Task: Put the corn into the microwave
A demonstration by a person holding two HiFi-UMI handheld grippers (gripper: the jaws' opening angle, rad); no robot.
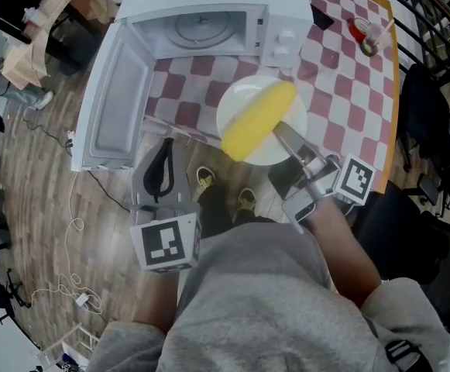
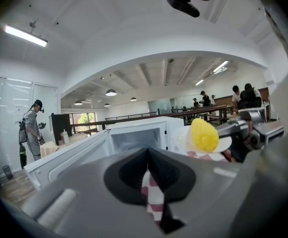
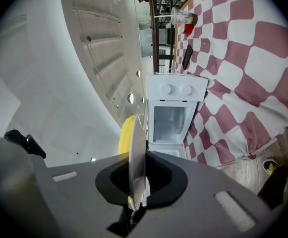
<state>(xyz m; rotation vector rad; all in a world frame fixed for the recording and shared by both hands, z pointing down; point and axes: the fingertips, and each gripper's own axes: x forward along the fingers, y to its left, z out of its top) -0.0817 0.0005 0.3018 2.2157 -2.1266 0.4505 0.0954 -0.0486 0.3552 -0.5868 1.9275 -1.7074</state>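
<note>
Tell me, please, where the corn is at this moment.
In the head view the corn lies on the white plate gripped by the right tool, held just in front of the open microwave, slightly to its right.

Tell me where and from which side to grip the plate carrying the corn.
The bare near rim, from the person's side, held level: the corn lies across the middle of the plate, and only the thin rim fits between pads. The right tongs are shut on that rim.
</note>
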